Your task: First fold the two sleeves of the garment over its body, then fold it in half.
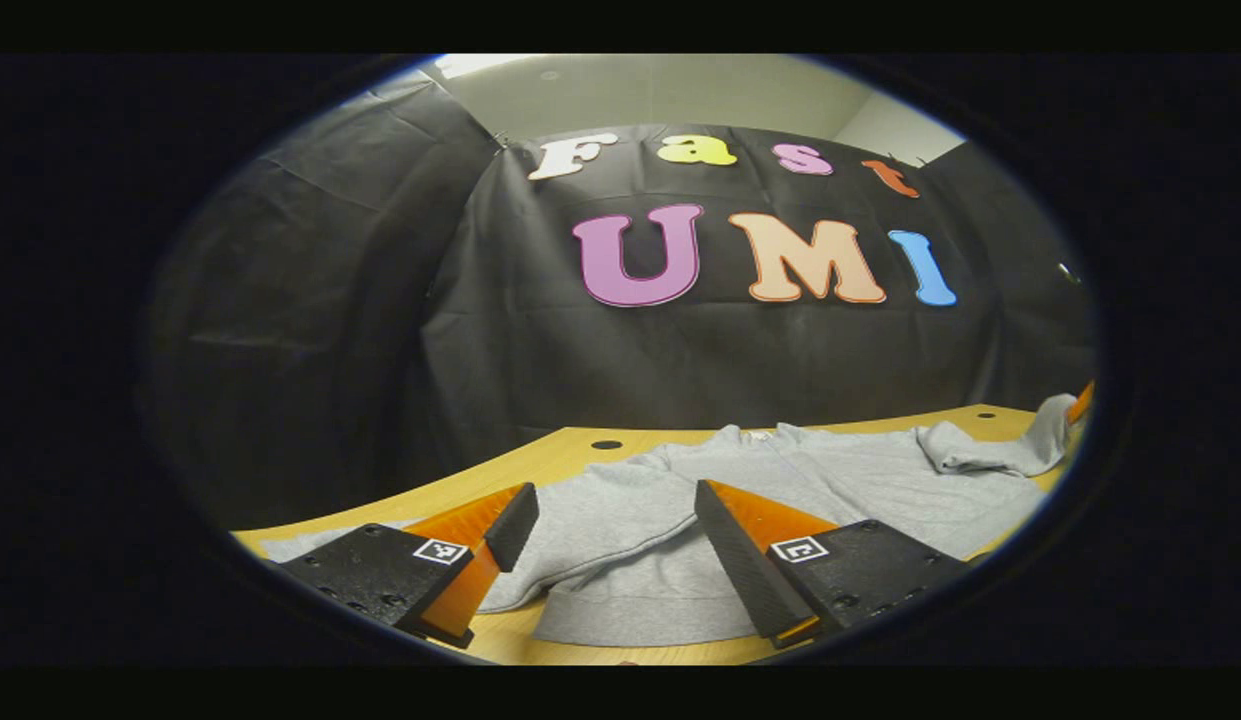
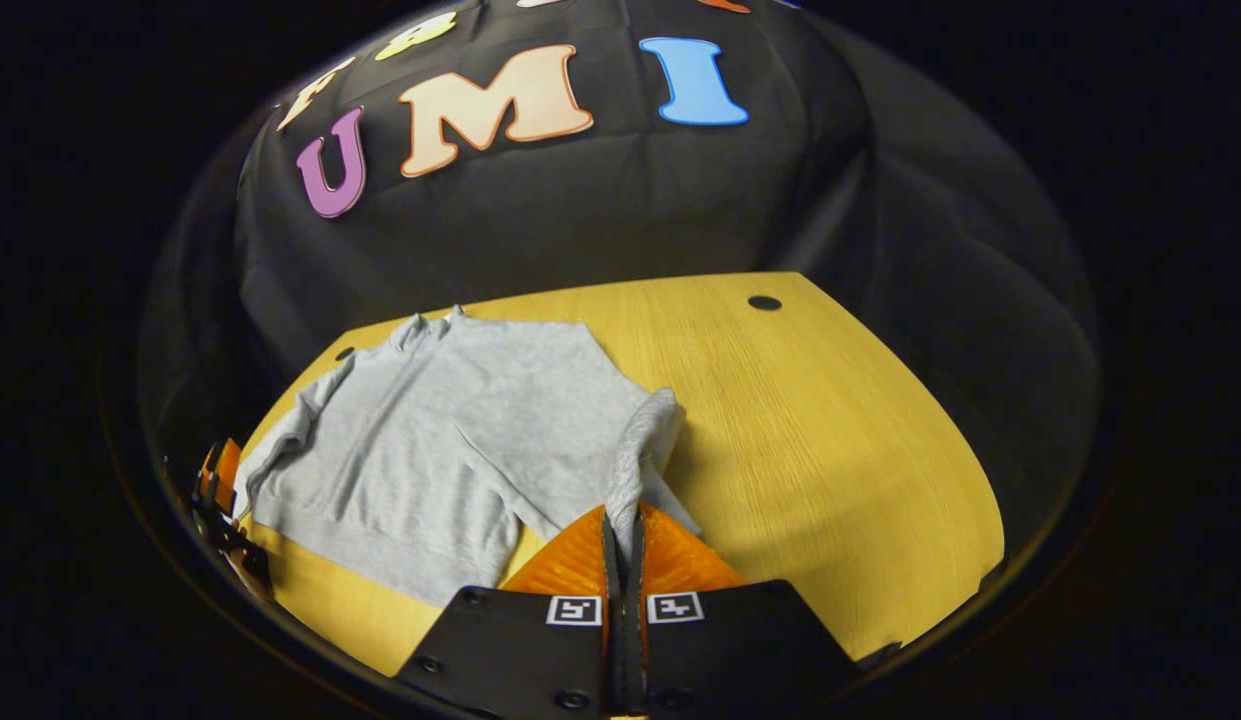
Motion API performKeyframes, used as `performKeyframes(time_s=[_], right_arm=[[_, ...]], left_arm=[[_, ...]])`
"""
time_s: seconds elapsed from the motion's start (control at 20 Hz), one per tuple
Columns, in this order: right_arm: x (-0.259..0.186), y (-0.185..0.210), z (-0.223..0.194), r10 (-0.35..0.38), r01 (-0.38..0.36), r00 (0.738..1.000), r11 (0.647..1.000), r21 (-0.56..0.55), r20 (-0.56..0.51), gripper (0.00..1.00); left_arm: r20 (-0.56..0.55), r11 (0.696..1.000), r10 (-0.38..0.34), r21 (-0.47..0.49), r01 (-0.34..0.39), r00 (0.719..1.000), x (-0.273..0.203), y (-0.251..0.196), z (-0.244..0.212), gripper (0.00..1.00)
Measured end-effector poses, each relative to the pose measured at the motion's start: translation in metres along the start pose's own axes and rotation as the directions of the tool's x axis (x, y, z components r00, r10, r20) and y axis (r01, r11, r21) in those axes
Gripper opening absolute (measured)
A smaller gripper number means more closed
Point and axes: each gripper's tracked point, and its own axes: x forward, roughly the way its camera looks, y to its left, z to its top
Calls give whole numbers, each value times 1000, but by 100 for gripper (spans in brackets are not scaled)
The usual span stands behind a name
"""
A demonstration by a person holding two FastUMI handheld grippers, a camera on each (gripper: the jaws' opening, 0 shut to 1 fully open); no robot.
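A: Right tool [image 2: 625, 530] is pinching the garment's sleeve [image 2: 642, 440], both fingers pressing on the cloth, lifting it off the table [image 2: 830, 420].

B: Left tool [image 1: 605, 530] is gaping wide, holding nothing, hovering just above the hem [image 1: 630, 615].

A: Grey garment [image 2: 450, 430] is lying flat on the table's left half, collar pointing toward the booth wall.

B: In the left gripper view the raised sleeve [image 1: 990, 450] is draping back over the body at far right.
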Motion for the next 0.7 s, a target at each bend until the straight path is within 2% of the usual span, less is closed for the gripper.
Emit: performKeyframes(time_s=[0.25, 0.7], right_arm=[[23, 62, 67, 95, -91, 991, 995, -50, 94, 2], [84, 207, 98, 259, -246, 962, 959, -139, 83, 2]], left_arm=[[0, 1000, 0, 0, 0, 1000, -1, 0, 0, 94], [0, 1000, -3, -1, 3, 1000, -1, -1, 1, 94]])
